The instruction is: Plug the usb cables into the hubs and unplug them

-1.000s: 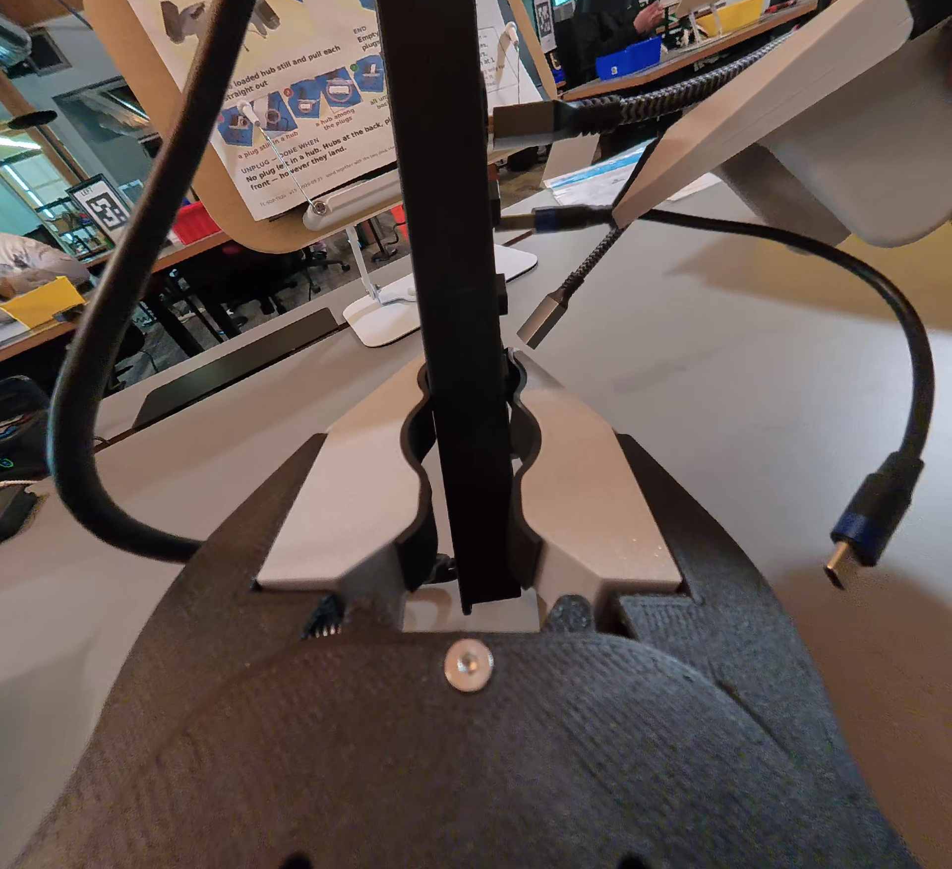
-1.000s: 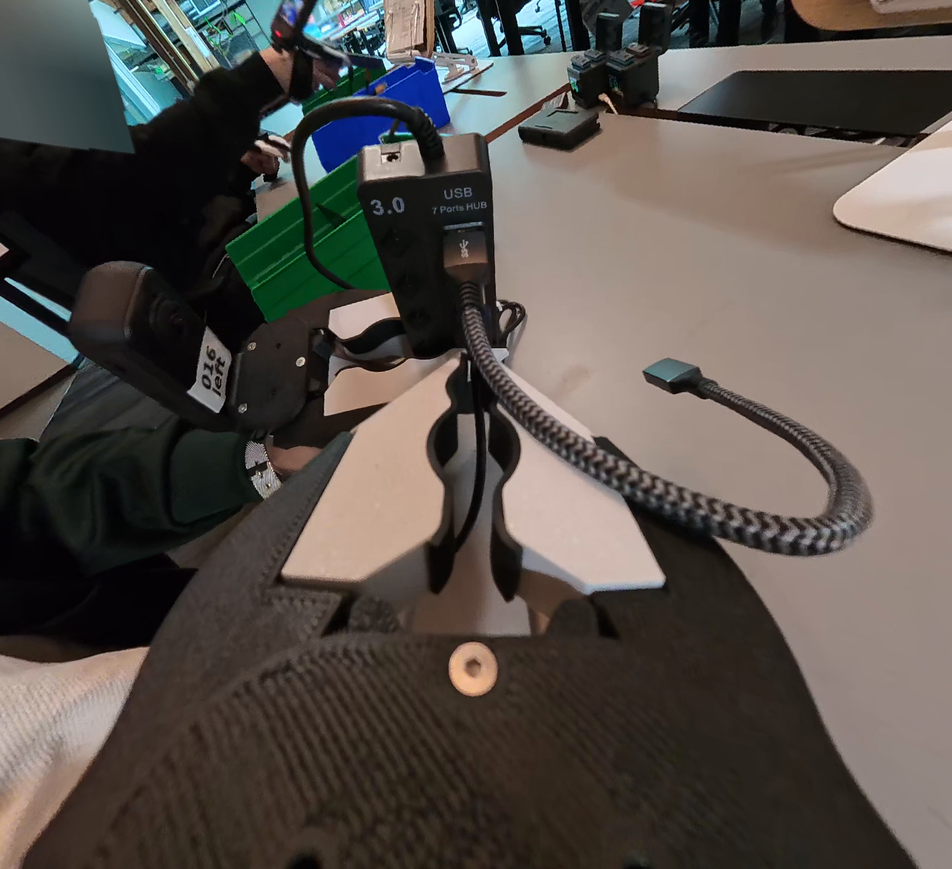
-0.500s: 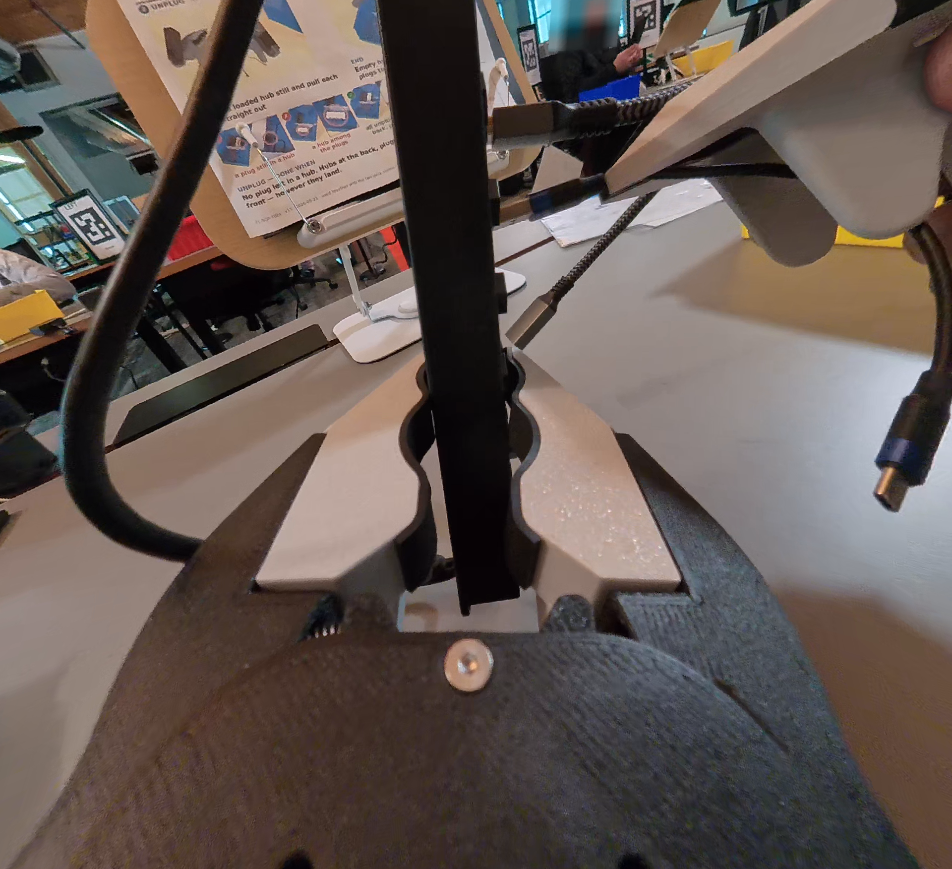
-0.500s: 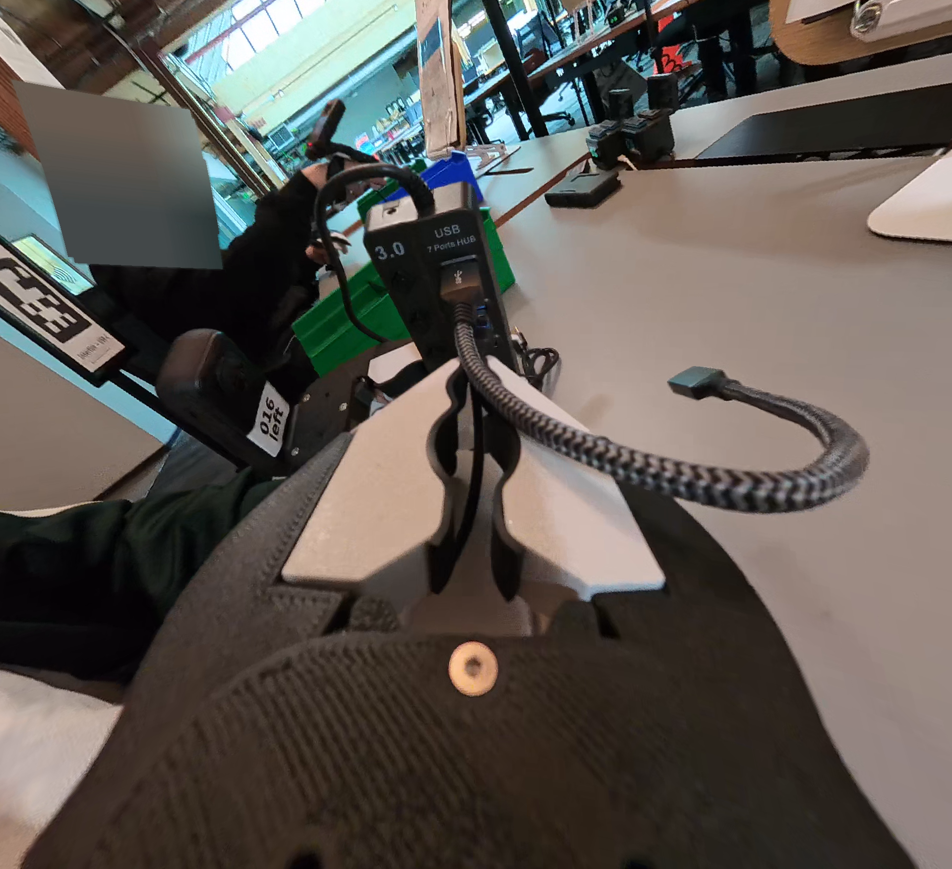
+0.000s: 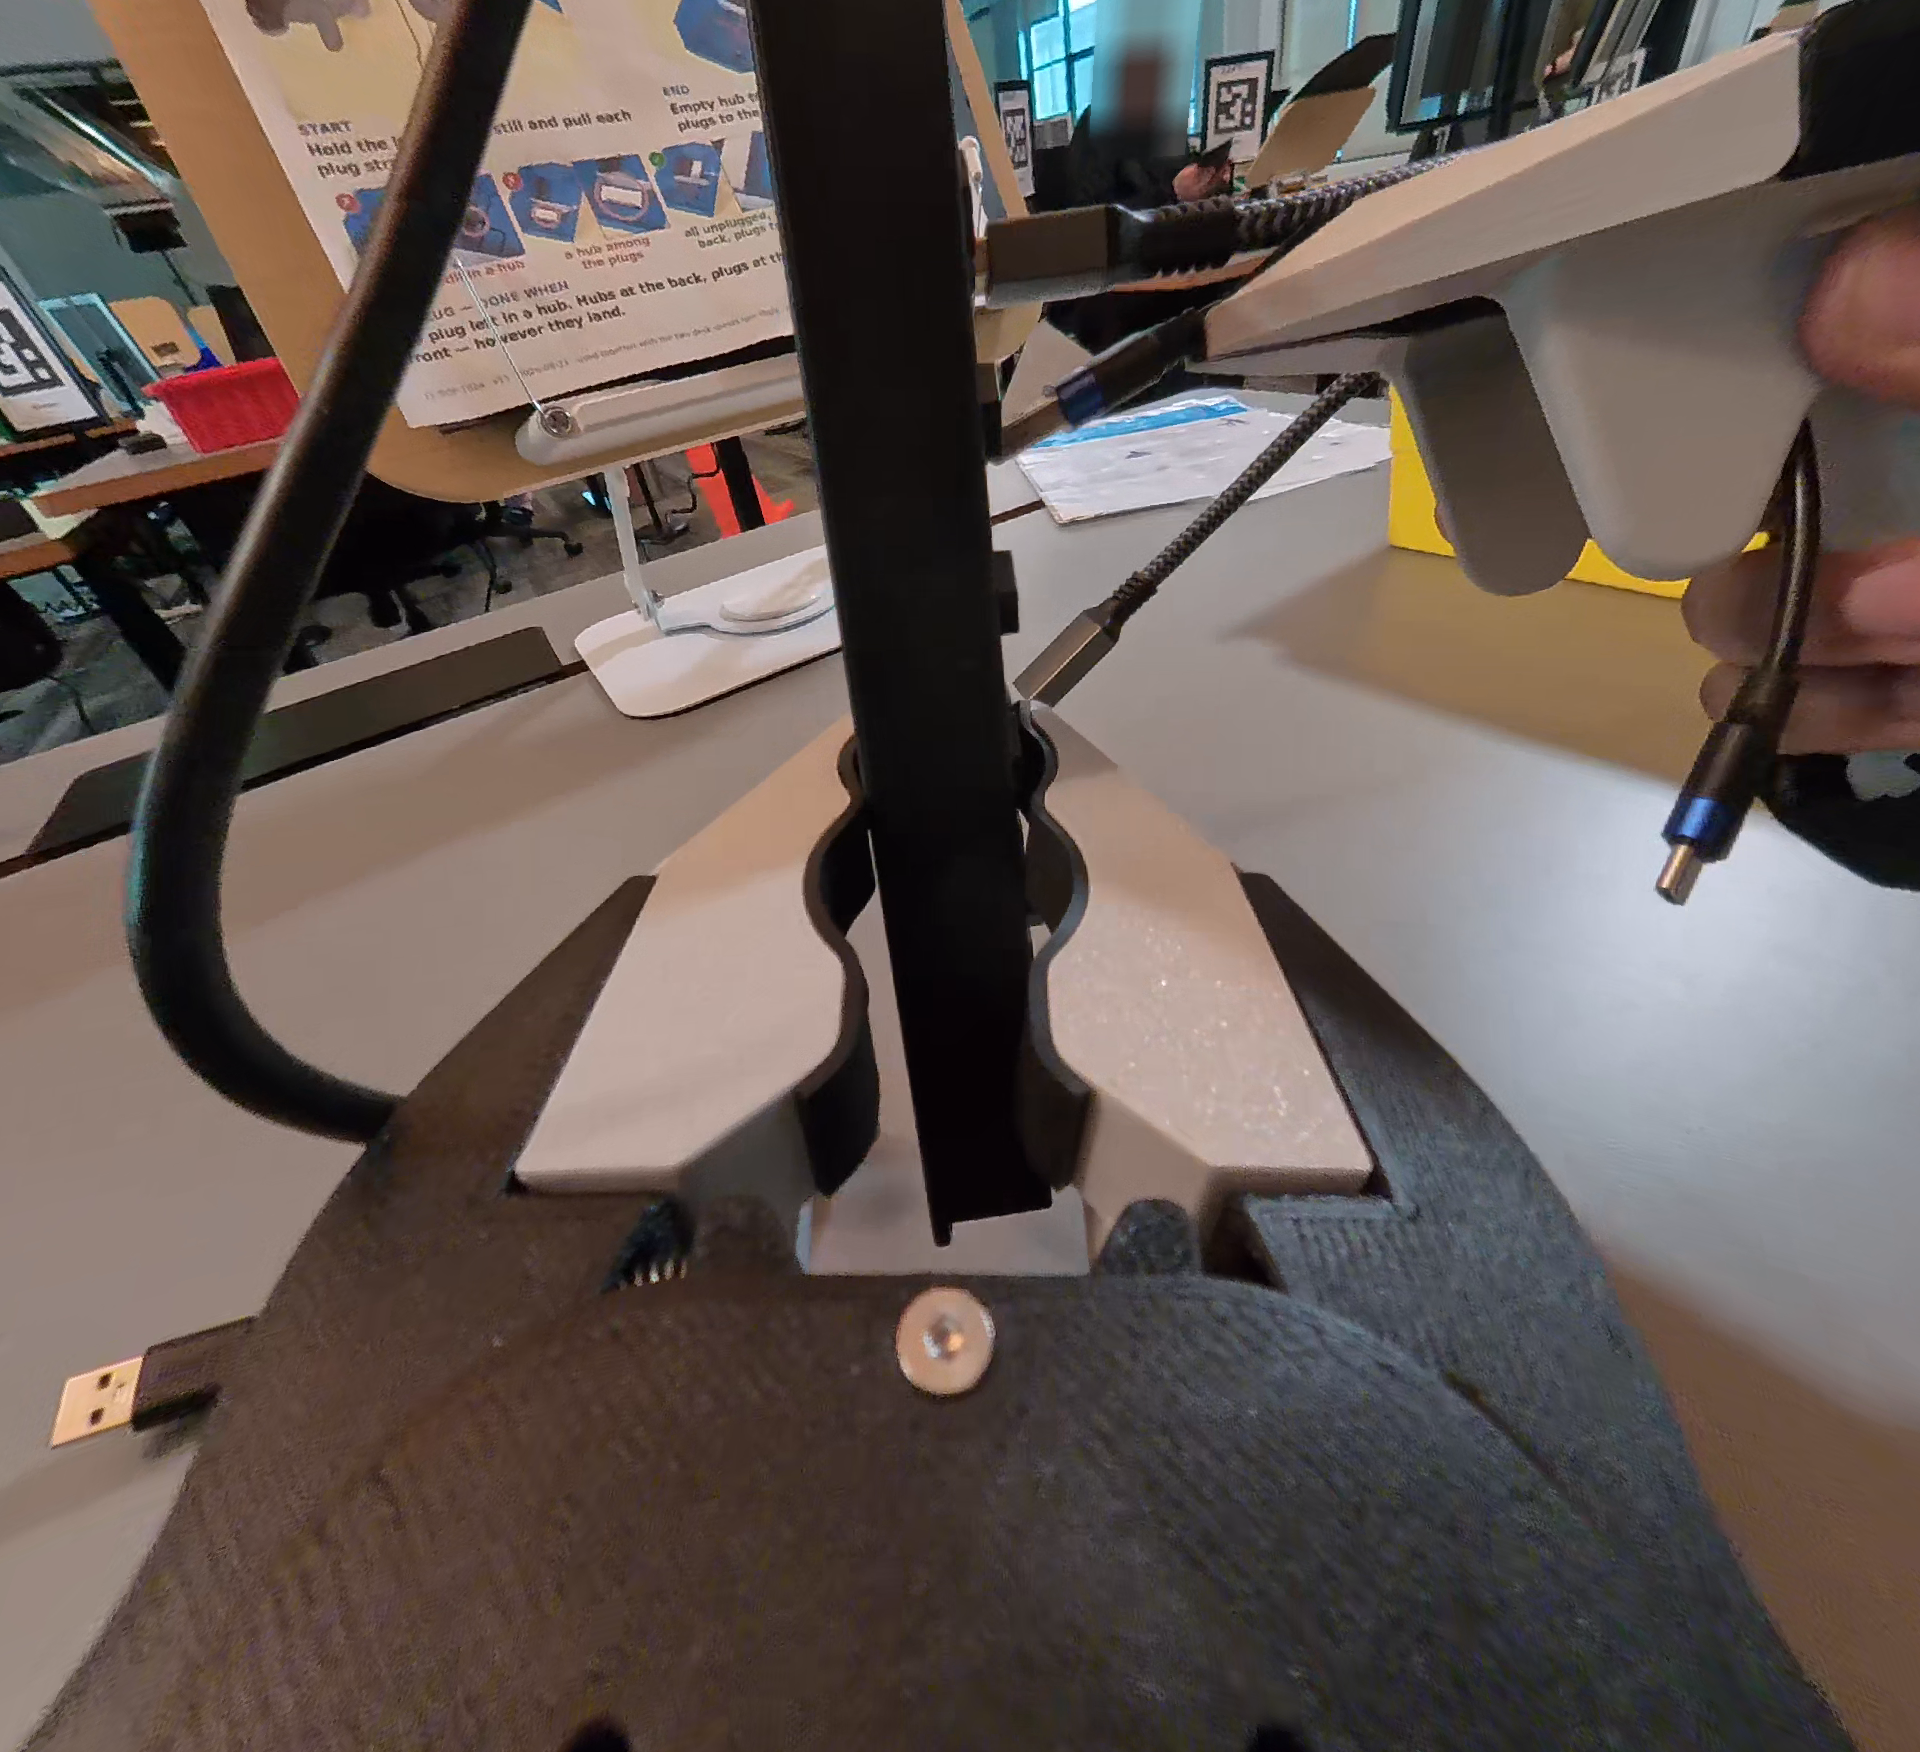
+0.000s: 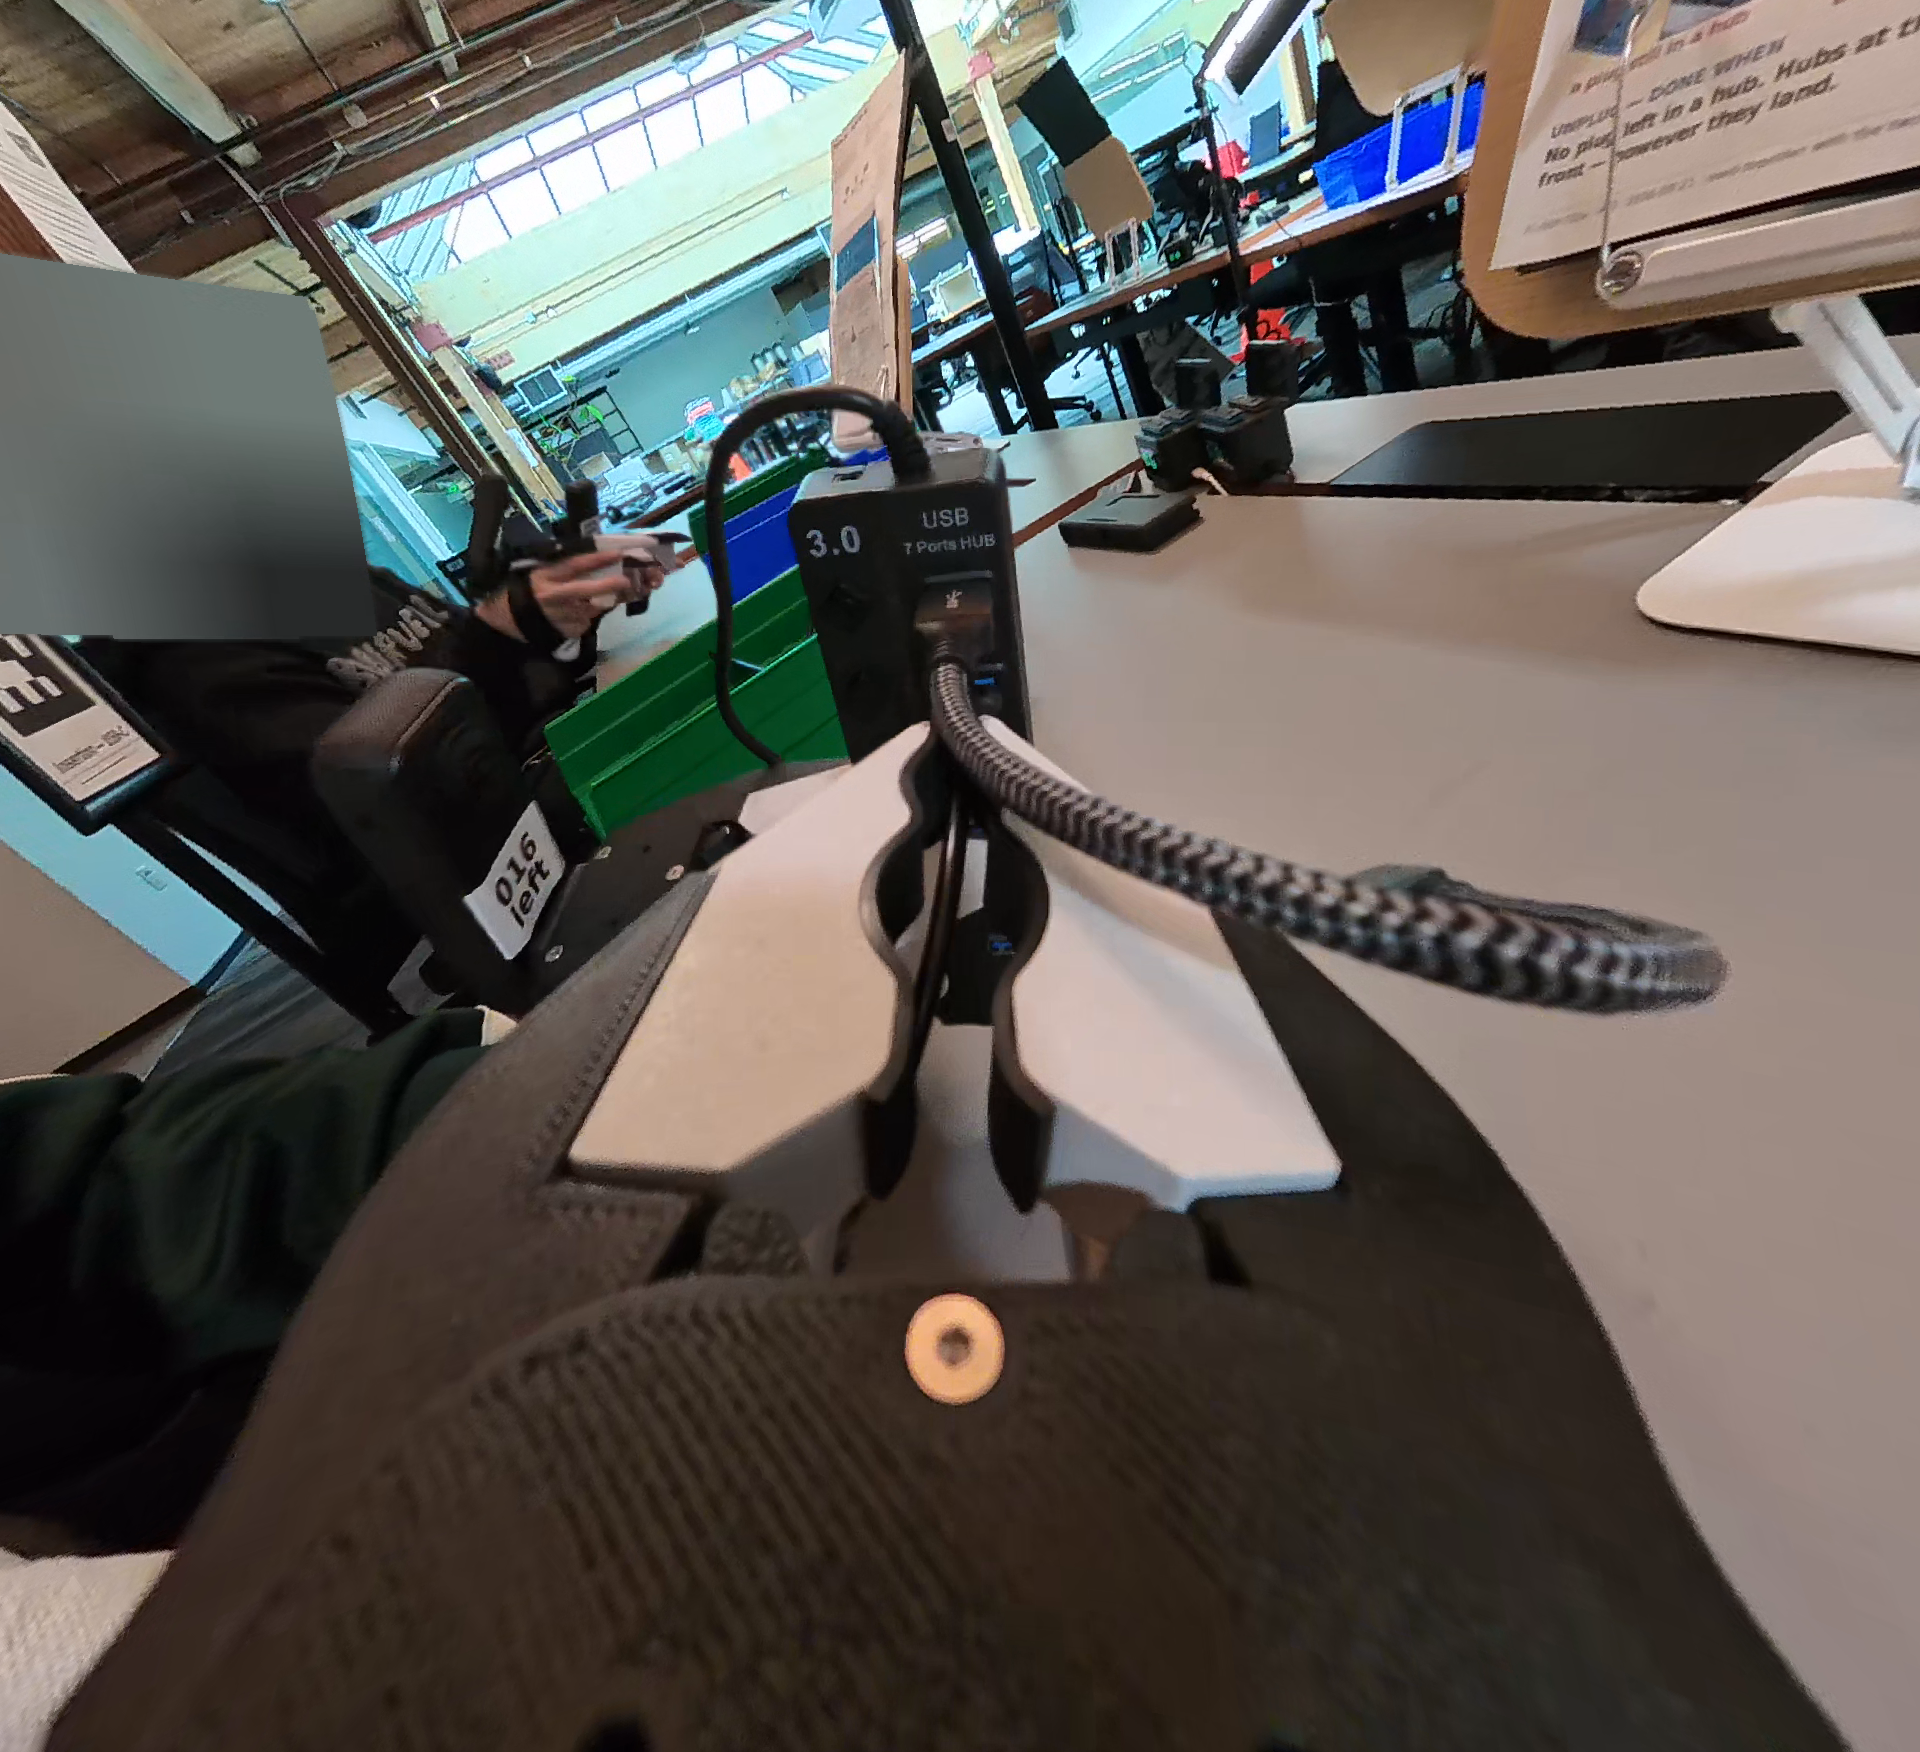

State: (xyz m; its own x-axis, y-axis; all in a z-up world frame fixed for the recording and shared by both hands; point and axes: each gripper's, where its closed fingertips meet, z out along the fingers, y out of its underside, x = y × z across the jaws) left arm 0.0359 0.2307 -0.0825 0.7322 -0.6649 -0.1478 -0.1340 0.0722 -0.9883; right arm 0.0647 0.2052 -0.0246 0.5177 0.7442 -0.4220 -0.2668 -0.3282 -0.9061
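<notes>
Hub (image 5: 883, 476) first: your left gripper (image 5: 940, 954) is clamped on its lower end and holds it upright above the table (image 5: 1455, 1027), long axis vertical, port face turned toward your right side. Your right gripper (image 6: 951, 923) has its fingers closed on a thin black cable (image 6: 935, 933), which leads toward the hub; in the left view that cable's blue-collared plug (image 5: 1117, 367) sits at the port face, just beyond the right fingertips. Whether the plug is fully seated or partly out I cannot tell. Above it, a braided cable (image 6: 1299, 913) is plugged into an upper port and lies over your right finger, drooping off to the side. The black cable's far end (image 5: 1704, 819) hangs free under your right hand (image 5: 1829, 622). What matters for the pull, by my reading: the plug's axis runs sideways, square to the hub's long axis, so your right gripper, the nearer one, should draw straight back along that line while your left keeps the hub still. Likely risk: the braided cable drags on your finger and tilts the hub.
</notes>
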